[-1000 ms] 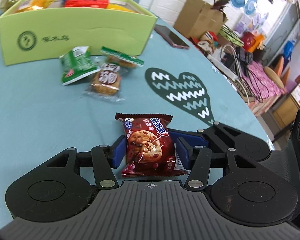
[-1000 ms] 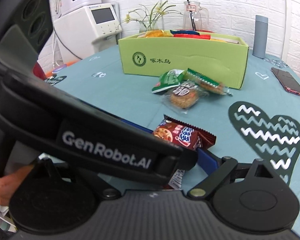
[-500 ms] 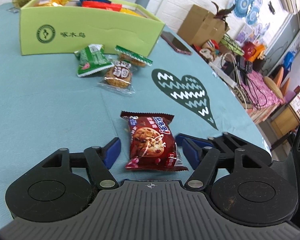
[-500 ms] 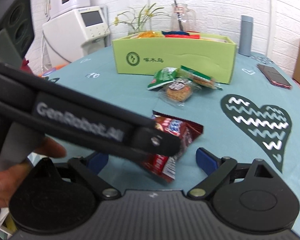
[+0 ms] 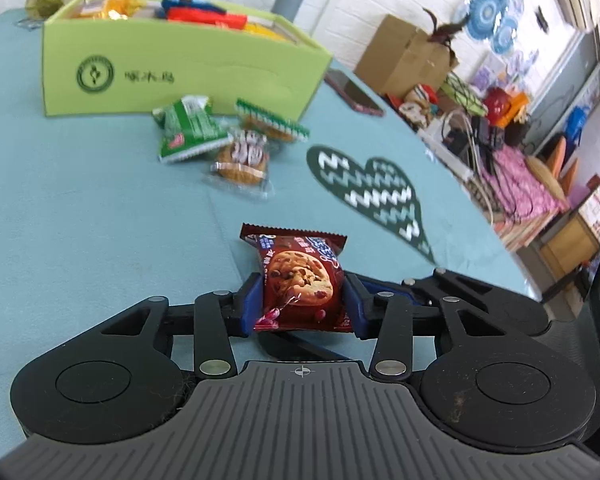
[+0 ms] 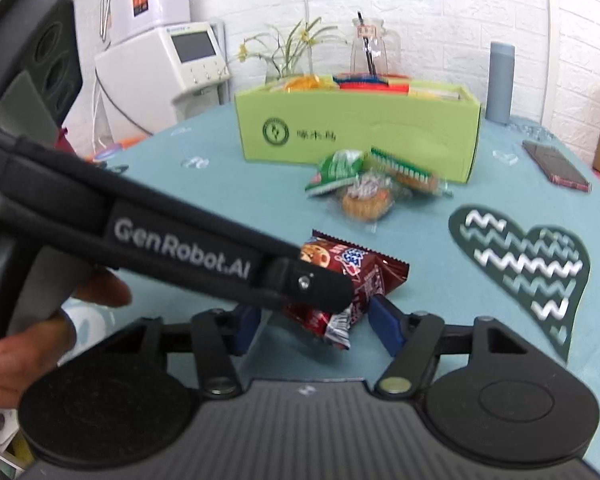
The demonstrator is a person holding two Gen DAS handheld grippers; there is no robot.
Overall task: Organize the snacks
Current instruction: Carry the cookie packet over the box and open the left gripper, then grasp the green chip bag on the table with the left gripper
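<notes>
A dark red cookie packet [image 5: 300, 280] sits between the blue pads of my left gripper [image 5: 302, 300]. Its jaws are closing and both pads press on the packet's sides. In the right wrist view the same packet [image 6: 364, 276] lies between the pads of my right gripper [image 6: 316, 320], whose jaws are closing with gaps still showing on both sides. The left gripper's finger [image 6: 300, 284] crosses in front and hides part of the packet. The green cardboard box [image 5: 188, 68] with several snacks inside stands at the far side of the table.
Three loose snacks lie in front of the box: a green packet [image 5: 188, 128], a round cake in clear wrap [image 5: 242, 156] and a green-edged packet [image 5: 272, 122]. A phone [image 6: 556, 166], a grey bottle [image 6: 502, 82] and a person's hand [image 6: 28, 352] are in view.
The left jaws let go of the packet, spread wide, then came back in onto its sides. The right jaws narrowed around the packet. Both hands stayed roughly in place.
</notes>
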